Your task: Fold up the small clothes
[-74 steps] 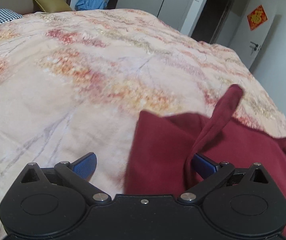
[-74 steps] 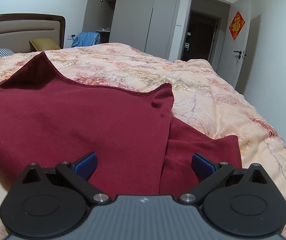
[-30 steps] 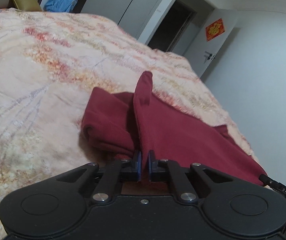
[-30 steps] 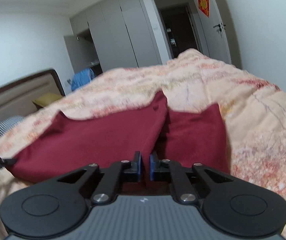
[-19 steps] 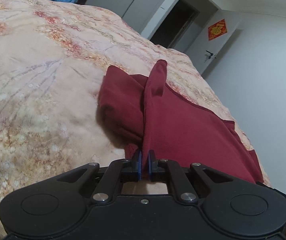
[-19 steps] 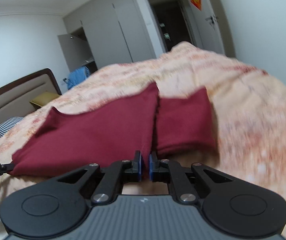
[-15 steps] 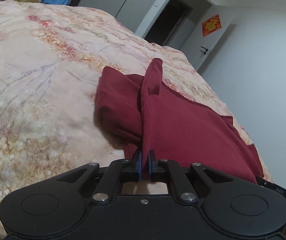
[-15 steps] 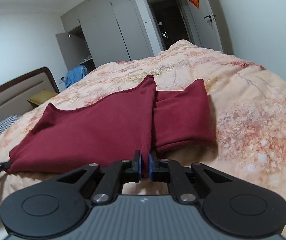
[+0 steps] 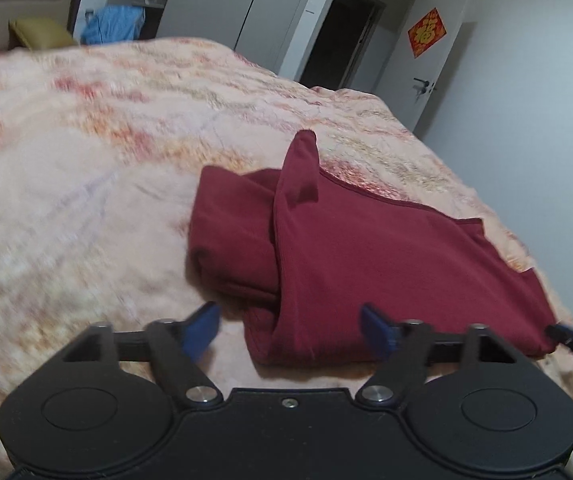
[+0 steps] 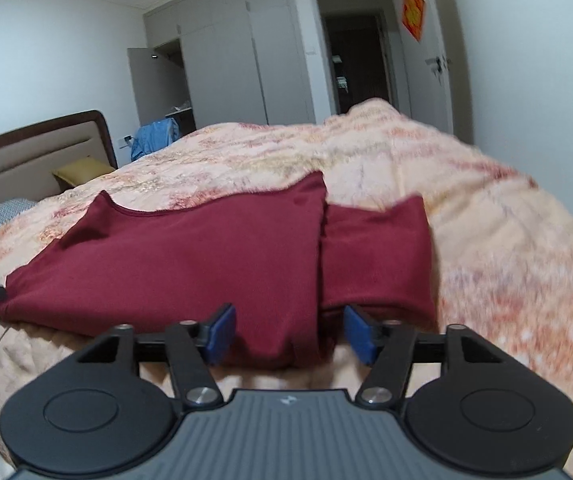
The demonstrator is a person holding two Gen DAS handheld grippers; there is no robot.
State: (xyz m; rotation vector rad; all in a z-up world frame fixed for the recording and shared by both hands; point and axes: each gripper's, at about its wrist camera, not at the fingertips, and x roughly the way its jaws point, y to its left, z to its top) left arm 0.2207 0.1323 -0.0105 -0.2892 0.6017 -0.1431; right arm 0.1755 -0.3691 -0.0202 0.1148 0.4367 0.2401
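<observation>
With both claws clamped on hem a moment ago, now opening — left claw (image 9: 291,330), right claw (image 10: 285,332) off maroon garment (image 10: 190,256), flat on bed (image 10: 486,248) — fold laid.

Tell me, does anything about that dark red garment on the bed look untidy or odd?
Slightly. On the red garment, one corner sticks up in a peak instead of lying flat, and a folded section juts out beside the main panel. Both grippers, left and right, are opening, their pads off the cloth.
</observation>
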